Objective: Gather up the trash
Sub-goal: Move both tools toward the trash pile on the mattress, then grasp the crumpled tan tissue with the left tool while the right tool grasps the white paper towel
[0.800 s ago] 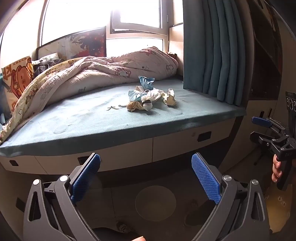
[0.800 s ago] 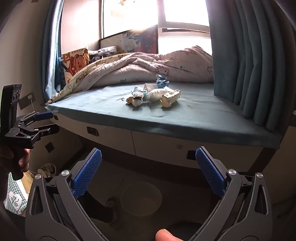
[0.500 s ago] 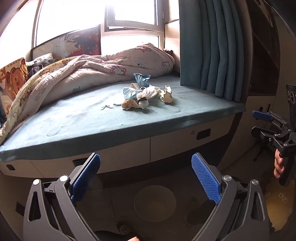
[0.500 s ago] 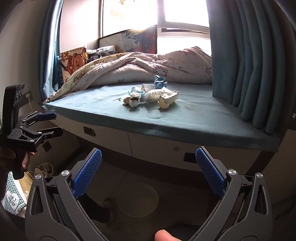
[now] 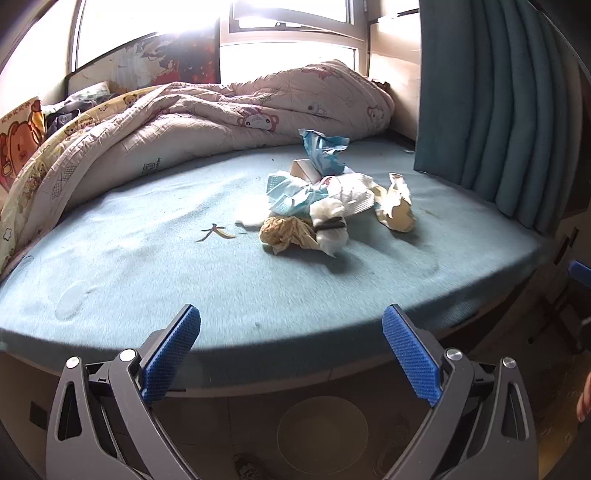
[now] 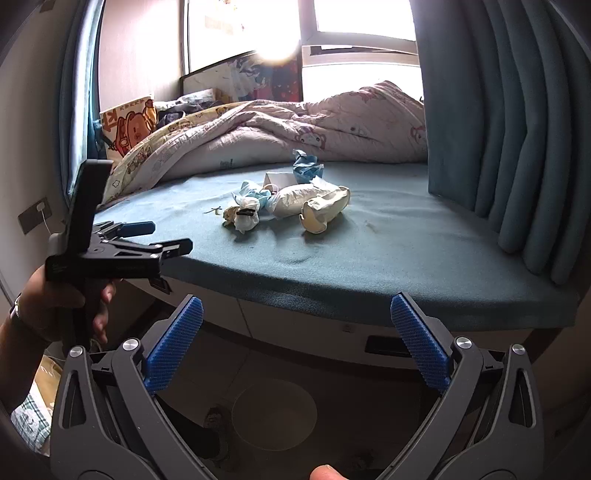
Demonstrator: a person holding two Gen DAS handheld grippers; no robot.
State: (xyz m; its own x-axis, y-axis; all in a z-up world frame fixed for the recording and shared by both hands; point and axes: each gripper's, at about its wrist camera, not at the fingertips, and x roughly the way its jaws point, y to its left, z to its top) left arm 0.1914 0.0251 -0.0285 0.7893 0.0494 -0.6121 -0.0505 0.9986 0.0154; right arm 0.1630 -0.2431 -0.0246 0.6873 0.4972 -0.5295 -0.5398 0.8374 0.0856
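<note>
Left gripper (image 5: 291, 334) and right gripper (image 6: 295, 325): both spread wide, holding and touching nothing, at the bed's (image 5: 147, 266) near edge; trash pile (image 5: 325, 203) mid-mattress, well apart; no legible writing.

Strong backlight from window (image 5: 288, 22), blown-out glare; dim foreground under bed (image 5: 258, 288); fisheye-bent edges; slight blur at right.

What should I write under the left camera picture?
Open left gripper faces a trash pile on the blue mattress.
</note>
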